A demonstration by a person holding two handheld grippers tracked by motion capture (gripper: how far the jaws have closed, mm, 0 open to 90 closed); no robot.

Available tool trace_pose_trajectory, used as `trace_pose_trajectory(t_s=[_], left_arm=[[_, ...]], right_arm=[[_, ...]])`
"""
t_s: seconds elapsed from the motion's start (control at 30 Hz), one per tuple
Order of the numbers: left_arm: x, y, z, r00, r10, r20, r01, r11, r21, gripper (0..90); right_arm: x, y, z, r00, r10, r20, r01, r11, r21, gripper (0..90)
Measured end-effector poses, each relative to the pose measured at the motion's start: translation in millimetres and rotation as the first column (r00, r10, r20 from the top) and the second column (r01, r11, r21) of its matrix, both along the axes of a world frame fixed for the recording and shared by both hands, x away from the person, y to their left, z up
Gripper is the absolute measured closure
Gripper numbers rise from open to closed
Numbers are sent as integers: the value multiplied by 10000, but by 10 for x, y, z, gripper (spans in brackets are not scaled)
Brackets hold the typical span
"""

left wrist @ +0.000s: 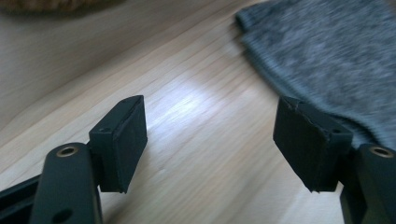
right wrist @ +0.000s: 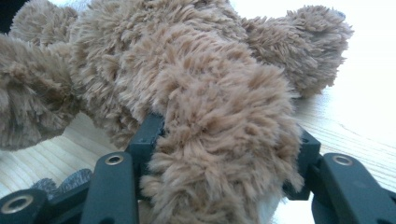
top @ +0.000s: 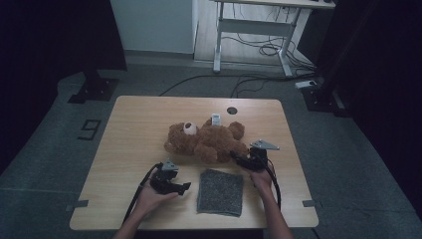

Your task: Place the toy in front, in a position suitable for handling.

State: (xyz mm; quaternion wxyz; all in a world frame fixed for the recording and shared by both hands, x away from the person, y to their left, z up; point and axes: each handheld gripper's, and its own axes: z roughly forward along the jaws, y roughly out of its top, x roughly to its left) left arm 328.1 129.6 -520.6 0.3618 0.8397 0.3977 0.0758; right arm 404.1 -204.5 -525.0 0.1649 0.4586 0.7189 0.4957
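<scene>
A brown teddy bear lies on its back in the middle of the wooden table. My right gripper reaches in from the bear's right side. In the right gripper view, one furry leg fills the gap of my right gripper, with both pads pressed into the fur. A folded grey cloth lies flat near the front edge. My left gripper rests low on the table just left of the cloth, open. The left gripper view shows bare wood between its jaws and the cloth beyond the right pad.
A small white object lies at the bear's far side, near a round cable hole in the tabletop. Bare wood stretches along the table's left and far parts. Beyond the table stand a white desk frame and floor cables.
</scene>
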Motion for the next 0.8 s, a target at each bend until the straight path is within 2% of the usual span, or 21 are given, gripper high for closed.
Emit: trace_pose_trajectory(t_s=[0.2,0.33,0.4,0.43,0.47,0.7,0.8], left_arm=[[-78,-140,109,9985,-446,324,452,9988,-193,255],[-100,-223,150,9970,-694,344,704,9971,-290,246],[-105,-333,182,9950,-922,372,934,9951,-315,243],[-105,-333,182,9950,-922,372,934,9951,-315,244],[-108,-416,198,9927,-1127,435,1141,9930,-312,245],[-127,-650,191,9888,-1369,599,1387,9899,-278,234],[-166,-790,160,9832,-1728,583,1742,9845,-201,231]], right_arm=[[-30,-9,-15,10000,27,6,-27,9999,156,454],[-33,-16,-30,9999,56,-85,-53,9995,312,451],[-34,-20,-42,9999,83,-59,-80,9991,407,449],[-34,-20,-42,9999,83,-59,-80,9991,407,449],[-31,-22,-44,9999,106,-55,-103,9992,387,449],[-38,-19,-46,9999,129,-37,-127,9994,309,445],[-53,-15,-61,9999,136,36,-137,9996,261,445]])
